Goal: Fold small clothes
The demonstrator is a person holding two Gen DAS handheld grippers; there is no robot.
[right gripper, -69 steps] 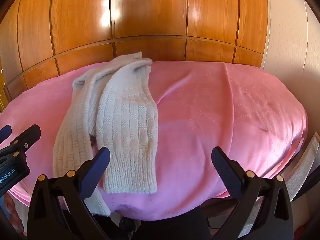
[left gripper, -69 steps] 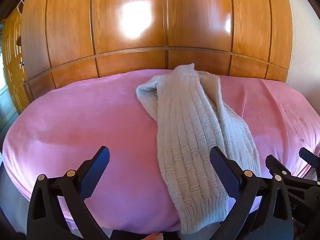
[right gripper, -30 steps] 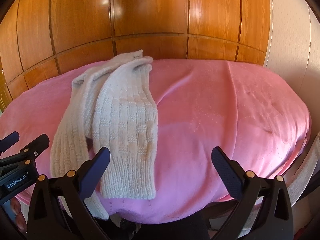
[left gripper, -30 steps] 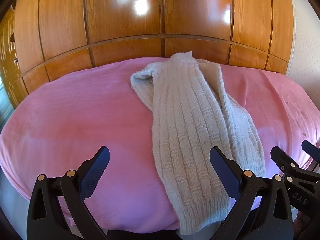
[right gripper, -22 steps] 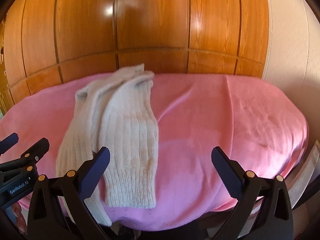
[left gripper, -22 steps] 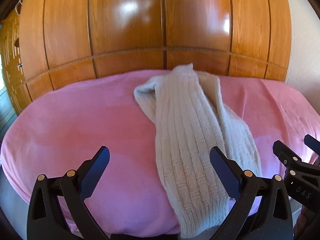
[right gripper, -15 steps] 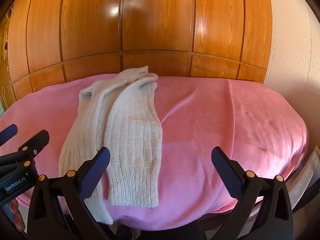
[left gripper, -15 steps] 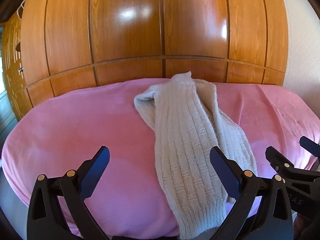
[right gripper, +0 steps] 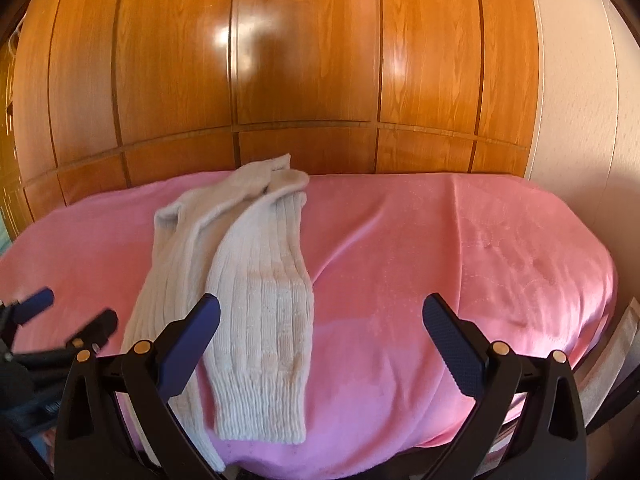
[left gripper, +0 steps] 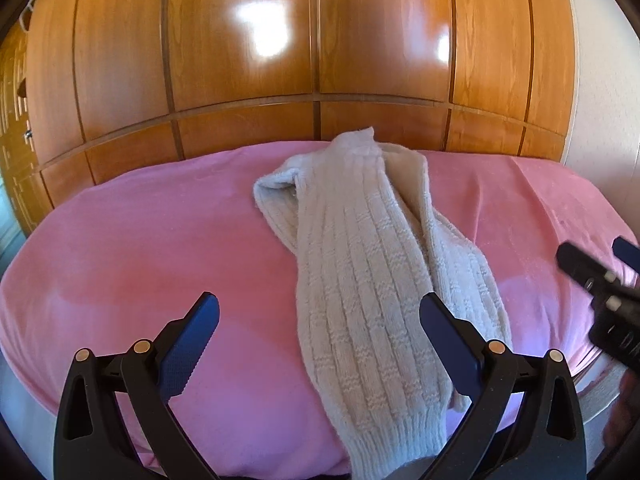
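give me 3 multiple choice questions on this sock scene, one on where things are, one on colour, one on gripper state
1. Where do the knitted socks lie?
A. on the pink cover
B. on the floor
C. in a drawer

2. What colour is the cover under them?
A. green
B. white
C. pink

3. How does the left gripper stand?
A. shut on a sock
B. open, holding nothing
C. shut on the cover

Answers: 1 A, the socks rest on the cover in front of the wooden panelling. 2 C, it is pink in both views. 3 B, its jaws are spread wide with nothing between them; the right gripper is open too.
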